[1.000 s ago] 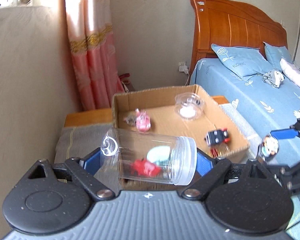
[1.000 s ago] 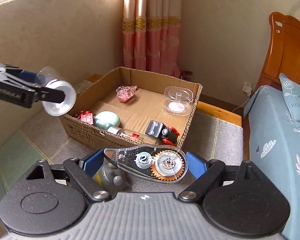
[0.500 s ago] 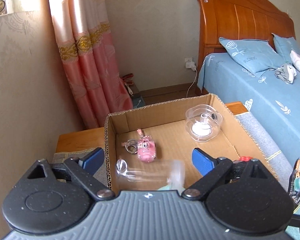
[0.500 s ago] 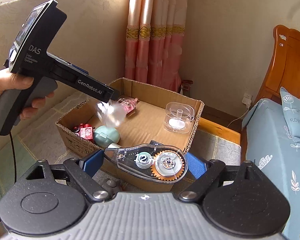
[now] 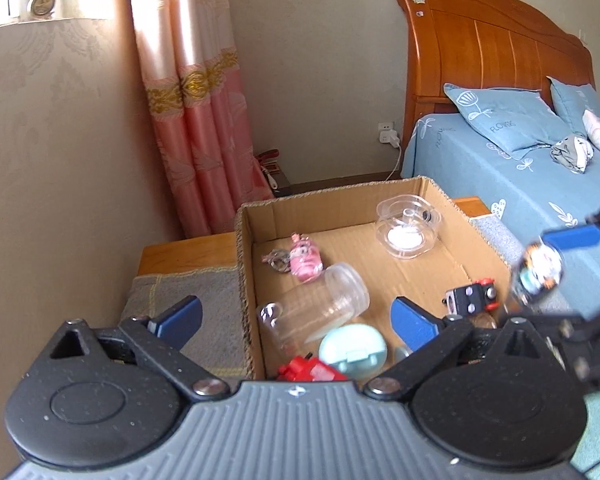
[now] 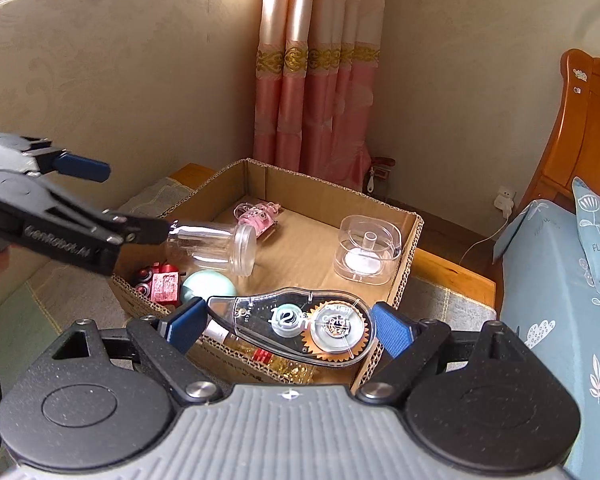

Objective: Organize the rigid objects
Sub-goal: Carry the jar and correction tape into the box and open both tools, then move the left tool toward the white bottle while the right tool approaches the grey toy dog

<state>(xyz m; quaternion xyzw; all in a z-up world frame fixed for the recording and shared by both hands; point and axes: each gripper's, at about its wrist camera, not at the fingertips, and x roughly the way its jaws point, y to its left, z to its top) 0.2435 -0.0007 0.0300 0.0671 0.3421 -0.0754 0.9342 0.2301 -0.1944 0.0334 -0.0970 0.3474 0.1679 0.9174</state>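
Note:
A clear plastic jar (image 5: 316, 308) lies on its side in the cardboard box (image 5: 476, 248), near a pink keychain toy (image 5: 305, 258); it also shows in the right wrist view (image 6: 216, 246). My left gripper (image 5: 296, 318) is open and empty above the box's near end. My right gripper (image 6: 286, 322) is shut on a clear correction tape dispenser (image 6: 300, 326) over the box's (image 6: 332, 196) near edge. It also shows at the right of the left wrist view (image 5: 540, 268).
In the box lie a clear tape holder (image 6: 366, 250), a mint round case (image 5: 352, 348), red toys (image 6: 162, 282) and a black and red toy (image 5: 470, 298). The box stands on a grey mat (image 5: 188, 296). A bed (image 5: 520, 168) is to the right, a pink curtain (image 6: 316, 80) behind.
My left gripper moved over the box, opened and let the clear jar go; the jar now lies in the box. My right gripper moved closer to the box, still holding the dispenser.

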